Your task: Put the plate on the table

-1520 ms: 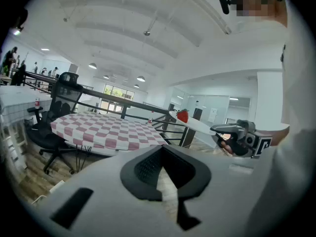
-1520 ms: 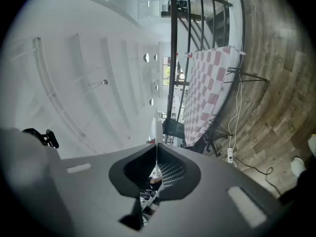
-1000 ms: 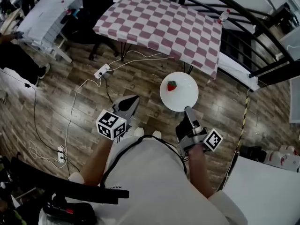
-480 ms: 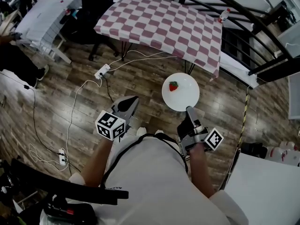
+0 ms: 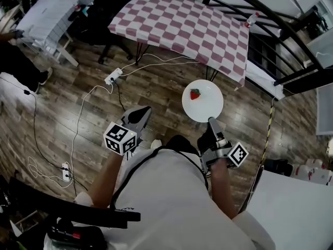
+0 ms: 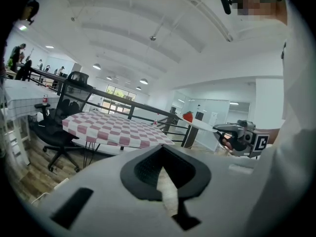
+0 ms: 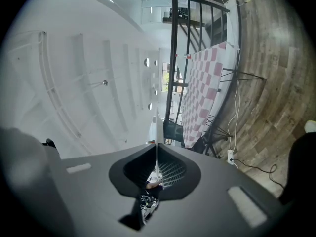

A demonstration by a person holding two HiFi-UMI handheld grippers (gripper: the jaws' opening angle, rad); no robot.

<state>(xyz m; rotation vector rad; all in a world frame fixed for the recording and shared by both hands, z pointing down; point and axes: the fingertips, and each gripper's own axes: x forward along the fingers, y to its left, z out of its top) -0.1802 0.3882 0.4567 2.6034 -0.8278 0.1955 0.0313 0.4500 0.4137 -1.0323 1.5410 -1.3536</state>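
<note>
The white plate (image 5: 204, 104) hangs level over the wooden floor, short of the checkered table (image 5: 182, 25). A red strawberry (image 5: 195, 94) lies on it. My right gripper (image 5: 210, 121) is shut on the plate's near rim. In the right gripper view the plate (image 7: 156, 130) shows edge-on as a thin line running out from between the jaws of that gripper (image 7: 156, 158). My left gripper (image 5: 144, 110) is held at the left with its jaws together and nothing in them. The left gripper view looks past its gripper (image 6: 165, 174) to the plate (image 6: 203, 125), the strawberry (image 6: 187, 116) and the table (image 6: 113, 130).
A black railing (image 5: 270, 14) curves behind the table. White cables and a power strip (image 5: 113, 77) lie on the floor at the left. An office chair (image 5: 106, 4) stands by the table's left end. A white surface (image 5: 291, 207) sits at the lower right.
The plate and my right gripper have shifted a little farther out and to the right, toward the table. The whole view has crept forward. The left gripper has barely moved.
</note>
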